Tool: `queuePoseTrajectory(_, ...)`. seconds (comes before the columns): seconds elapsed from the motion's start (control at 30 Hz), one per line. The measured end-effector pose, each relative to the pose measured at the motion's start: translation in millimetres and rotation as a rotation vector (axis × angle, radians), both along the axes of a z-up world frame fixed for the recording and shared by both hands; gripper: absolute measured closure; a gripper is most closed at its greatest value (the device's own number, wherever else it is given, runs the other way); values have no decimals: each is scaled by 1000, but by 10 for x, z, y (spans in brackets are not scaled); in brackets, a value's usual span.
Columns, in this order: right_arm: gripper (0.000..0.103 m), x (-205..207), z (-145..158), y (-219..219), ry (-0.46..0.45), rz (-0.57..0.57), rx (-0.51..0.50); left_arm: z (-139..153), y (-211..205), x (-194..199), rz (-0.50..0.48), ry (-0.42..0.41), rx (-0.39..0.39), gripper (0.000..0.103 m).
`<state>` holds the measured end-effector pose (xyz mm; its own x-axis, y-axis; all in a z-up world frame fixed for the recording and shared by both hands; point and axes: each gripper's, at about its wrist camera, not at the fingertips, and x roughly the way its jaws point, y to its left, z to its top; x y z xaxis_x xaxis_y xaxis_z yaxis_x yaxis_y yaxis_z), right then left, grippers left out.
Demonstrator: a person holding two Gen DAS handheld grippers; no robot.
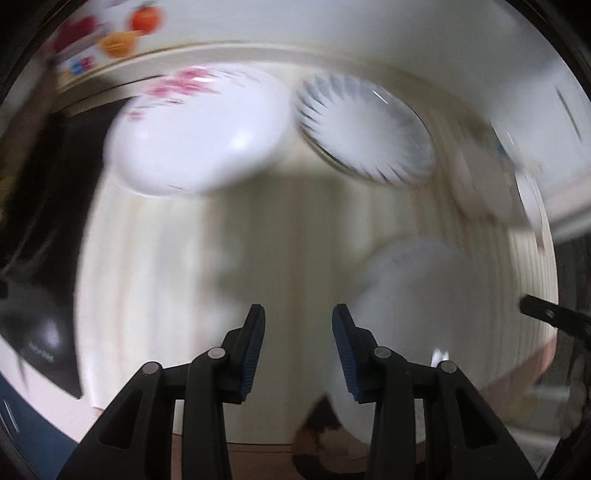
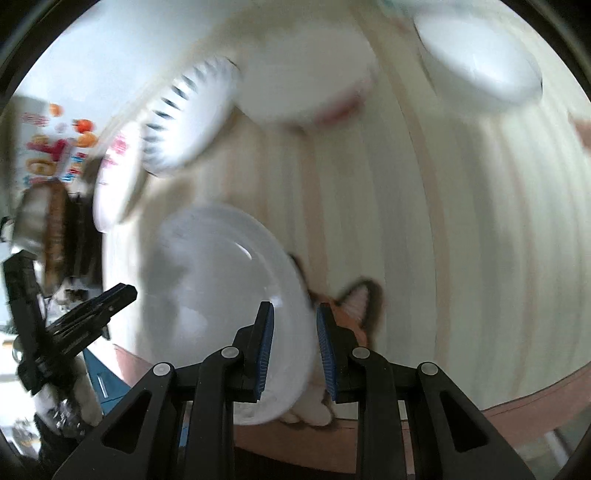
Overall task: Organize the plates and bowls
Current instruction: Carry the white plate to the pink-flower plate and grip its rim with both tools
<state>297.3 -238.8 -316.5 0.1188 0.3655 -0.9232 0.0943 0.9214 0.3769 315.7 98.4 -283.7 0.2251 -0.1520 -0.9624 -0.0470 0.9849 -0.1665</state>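
Observation:
My right gripper (image 2: pixel 294 350) has its jaws on either side of the rim of a plain white plate (image 2: pixel 221 295), which is tilted above the table; the same plate shows at lower right in the left wrist view (image 1: pixel 413 317). My left gripper (image 1: pixel 298 354) is open and empty above the striped table (image 1: pixel 288 229). At the far side lie a white plate with pink flowers (image 1: pixel 195 129) and a white plate with grey ray marks (image 1: pixel 365 129). The right wrist view also shows the ray-marked plate (image 2: pixel 188 118), a pink-rimmed bowl (image 2: pixel 306 74) and a plain white dish (image 2: pixel 476 55).
A cat-face mat (image 2: pixel 354 302) lies on the table under the held plate. Colourful fruit stickers (image 1: pixel 122 33) are on the wall behind. The left gripper's tip (image 2: pixel 96 306) shows at left in the right wrist view. Both views are motion-blurred.

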Motion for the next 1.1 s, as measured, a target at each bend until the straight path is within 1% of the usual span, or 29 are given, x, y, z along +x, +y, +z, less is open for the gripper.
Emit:
queuePoseTrajectory(0.03,73,82,156,87,-31,26,1,38,179,58,54,-5,-17,67)
queuePoseTrajectory(0.07,67,162,259,174,-57,52,7,45,277,108,83,-7,-27,67)
queuePoseTrajectory(0.1,61,281,369,315,-89,90,18,23,429,179,135,-4,-32,67)
queuePoseTrajectory(0.13,59,419,457,478,-119,131,31,0,597,253,192,2,-37,67)
queuePoseTrajectory(0.17,58,600,520,676,-149,172,53,-41,662,360,238,0,-56,67)
queuePoseTrajectory(0.23,58,1024,559,1111,-202,252,91,-96,891,471,319,1,-70,67)
queuePoseTrajectory(0.27,58,1189,564,1291,-226,282,93,-140,922,512,337,4,-70,67)
queuePoseTrajectory(0.3,58,1417,531,1520,-249,319,87,-186,1005,568,366,8,-69,67)
queuePoseTrajectory(0.4,58,2011,347,2067,-275,401,74,-290,1144,696,423,15,-60,67)
queuePoseTrajectory(0.47,58,2328,179,2357,-263,450,44,-350,1175,756,447,24,-42,67)
queuePoseTrajectory(0.53,59,2610,4,2576,-238,478,27,-414,1230,792,459,31,-51,67)
queuePoseTrajectory(0.63,60,2845,-202,2789,-221,514,-15,-494,1276,807,475,42,-57,67)
queuePoseTrajectory(0.7,65,2928,-313,2857,-207,522,-26,-543,1290,795,474,46,-53,67)
queuePoseTrajectory(0.73,68,2959,-367,2881,-196,526,-29,-551,1289,783,471,42,-55,70)
queuePoseTrajectory(0.77,75,2995,-422,2905,-186,530,-31,-555,1272,779,466,33,-57,72)
queuePoseTrajectory(0.8,84,3021,-470,2929,-178,537,-23,-548,1263,755,465,27,-49,72)
queuePoseTrajectory(0.83,84,3032,-508,2945,-172,541,-18,-541,1254,726,464,21,-45,72)
queuePoseTrajectory(0.97,85,3047,-536,2981,-196,544,-7,-516,1203,617,447,11,-32,72)
queuePoseTrajectory(1.1,87,2989,-504,2950,-204,537,-8,-446,1127,484,419,1,-21,72)
